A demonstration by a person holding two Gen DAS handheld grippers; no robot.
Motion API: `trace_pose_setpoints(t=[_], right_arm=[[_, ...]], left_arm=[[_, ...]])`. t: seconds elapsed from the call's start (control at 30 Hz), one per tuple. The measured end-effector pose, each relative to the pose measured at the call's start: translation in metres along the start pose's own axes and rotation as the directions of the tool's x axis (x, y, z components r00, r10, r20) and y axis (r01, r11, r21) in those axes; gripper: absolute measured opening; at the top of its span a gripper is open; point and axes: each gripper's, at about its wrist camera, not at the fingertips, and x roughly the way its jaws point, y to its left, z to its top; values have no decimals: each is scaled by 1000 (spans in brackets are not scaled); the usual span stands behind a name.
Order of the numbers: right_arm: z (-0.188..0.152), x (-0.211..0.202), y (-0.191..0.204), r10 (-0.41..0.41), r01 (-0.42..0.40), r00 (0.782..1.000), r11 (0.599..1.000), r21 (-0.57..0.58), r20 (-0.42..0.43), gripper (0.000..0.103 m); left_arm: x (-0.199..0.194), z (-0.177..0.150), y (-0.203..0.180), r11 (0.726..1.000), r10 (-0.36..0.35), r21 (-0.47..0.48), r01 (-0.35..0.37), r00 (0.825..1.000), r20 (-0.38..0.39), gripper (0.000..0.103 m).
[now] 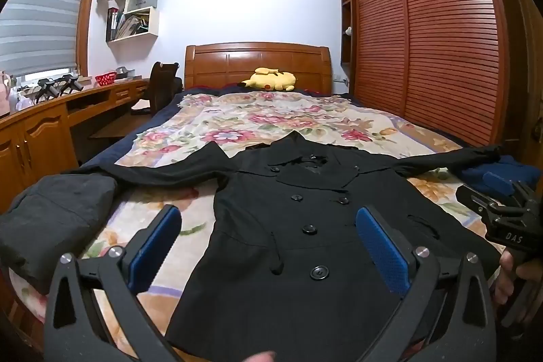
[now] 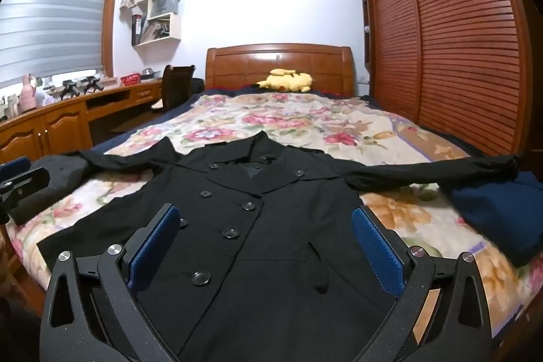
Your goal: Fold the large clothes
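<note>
Folding has not begun on the black double-breasted coat (image 1: 305,226), I judge: it lies flat, face up, buttoned, sleeves spread. At its left sits a grey folded garment (image 1: 54,226), at its right a navy one (image 2: 499,212). My left gripper (image 1: 268,243) and right gripper (image 2: 264,243) hover wide open, empty. Floral bedspread (image 1: 271,114); desk left, louvred wardrobe (image 1: 424,39) right, yellow plush (image 1: 271,79) far.

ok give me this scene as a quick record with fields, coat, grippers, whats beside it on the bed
coat: black double-breasted coat laid flat, front up, buttoned, sleeves spread out
surface: floral bedspread
left gripper: open, above the coat's hem, holding nothing
right gripper: open, above the coat, holding nothing
left of coat: folded dark grey garment
right of coat: folded navy garment, sleeve end resting on it
by headboard: yellow plush toy
</note>
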Motion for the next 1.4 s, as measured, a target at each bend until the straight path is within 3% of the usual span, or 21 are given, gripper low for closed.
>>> trace_pose_setpoints(t=[1.4], right_arm=[[0, 2, -3, -2, 2, 1000, 1000, -2, 4, 103]], left_arm=[[0, 0, -1, 1000, 3, 1, -3, 1000, 3, 103]])
